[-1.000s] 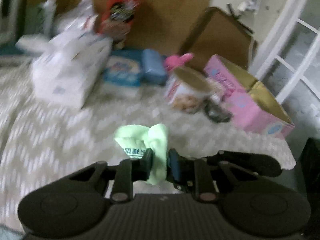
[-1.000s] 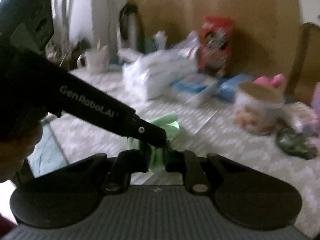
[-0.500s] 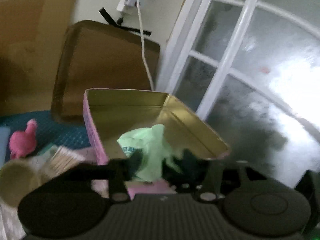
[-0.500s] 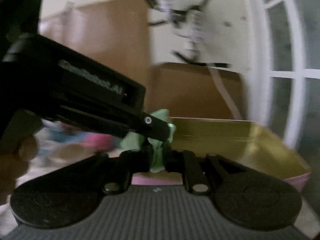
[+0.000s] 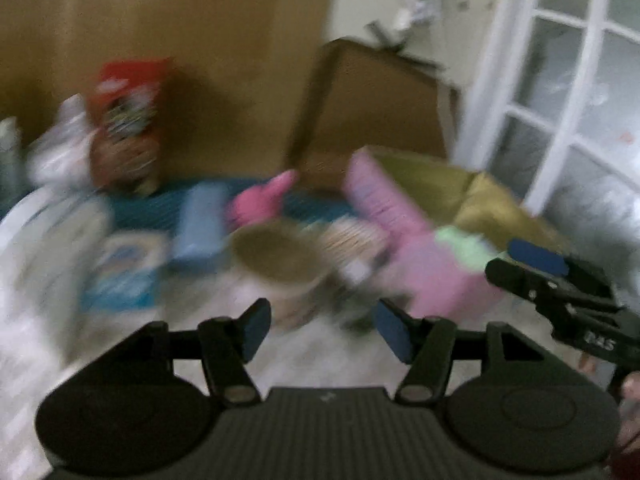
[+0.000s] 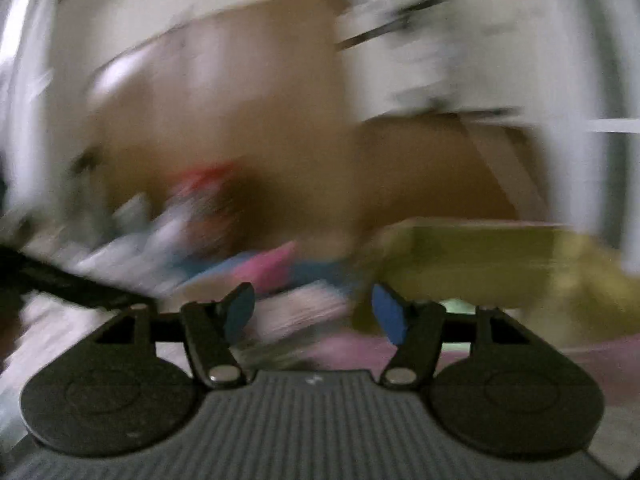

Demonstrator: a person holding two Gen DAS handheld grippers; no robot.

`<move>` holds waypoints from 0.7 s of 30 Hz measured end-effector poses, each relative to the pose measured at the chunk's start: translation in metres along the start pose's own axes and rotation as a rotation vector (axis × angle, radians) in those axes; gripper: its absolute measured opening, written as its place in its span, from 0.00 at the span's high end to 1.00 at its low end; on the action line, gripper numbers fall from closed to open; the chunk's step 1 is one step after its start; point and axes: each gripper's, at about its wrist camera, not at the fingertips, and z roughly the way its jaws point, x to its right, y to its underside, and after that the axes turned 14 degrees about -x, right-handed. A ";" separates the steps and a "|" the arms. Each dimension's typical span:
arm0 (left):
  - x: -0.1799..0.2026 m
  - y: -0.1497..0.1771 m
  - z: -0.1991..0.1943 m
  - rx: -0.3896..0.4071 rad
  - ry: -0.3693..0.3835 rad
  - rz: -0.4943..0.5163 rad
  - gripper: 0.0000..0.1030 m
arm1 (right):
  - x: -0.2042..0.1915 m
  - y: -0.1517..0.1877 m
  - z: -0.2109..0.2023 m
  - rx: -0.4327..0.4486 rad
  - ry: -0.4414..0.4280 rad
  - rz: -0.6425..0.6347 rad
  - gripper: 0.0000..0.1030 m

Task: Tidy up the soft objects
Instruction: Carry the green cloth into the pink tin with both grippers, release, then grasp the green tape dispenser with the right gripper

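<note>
The pale green cloth (image 5: 460, 246) lies in the open pink box (image 5: 404, 220), against its gold lining, free of both grippers. My left gripper (image 5: 324, 330) has pulled back over the bed, its jaws opening with nothing between the blue pads. To its right, my right gripper (image 5: 534, 266) hovers beside the box rim near the cloth. In the blurred right wrist view my right gripper (image 6: 314, 314) is also opening and empty. A sliver of green cloth (image 6: 456, 305) shows behind its right finger, inside the pink box (image 6: 500, 256).
On the patterned bed cover stand a round snack tub (image 5: 276, 256), a pink toy (image 5: 264, 200), blue packets (image 5: 200, 220), a white tissue pack (image 5: 52, 232) and a red snack bag (image 5: 128, 120). A brown board (image 5: 376, 104) leans behind the box. A white-framed glass door (image 5: 560, 100) is at the right.
Both grippers were shut on the green cloth and carried it over the pink box. Both have let go and stand open, and the cloth lies in the box. The left gripper has drawn back.
</note>
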 end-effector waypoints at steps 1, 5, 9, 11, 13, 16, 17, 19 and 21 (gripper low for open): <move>-0.010 0.008 -0.003 -0.013 -0.028 -0.015 0.43 | -0.011 -0.001 0.013 -0.051 -0.036 -0.045 0.36; -0.036 0.040 -0.010 -0.066 -0.089 -0.071 0.43 | -0.031 -0.010 0.070 -0.211 -0.021 -0.139 0.34; -0.050 0.058 -0.015 -0.083 -0.071 -0.112 0.43 | -0.045 -0.012 0.108 -0.307 0.013 -0.247 0.33; -0.054 0.065 -0.018 -0.077 -0.065 -0.119 0.43 | -0.052 -0.009 0.122 -0.374 0.047 -0.307 0.30; -0.058 0.068 -0.020 -0.070 -0.057 -0.128 0.43 | -0.048 -0.012 0.127 -0.386 0.028 -0.308 0.28; -0.065 0.069 -0.023 -0.064 -0.037 -0.143 0.43 | -0.046 -0.018 0.124 -0.425 0.006 -0.298 0.30; -0.066 0.069 -0.022 -0.065 -0.034 -0.144 0.43 | -0.048 -0.016 0.118 -0.426 0.009 -0.292 0.34; -0.067 0.070 -0.023 -0.065 -0.032 -0.144 0.42 | -0.052 -0.008 0.103 -0.418 0.008 -0.282 0.35; -0.068 0.072 -0.025 -0.062 -0.023 -0.144 0.41 | -0.057 0.005 0.090 -0.438 -0.079 -0.214 0.49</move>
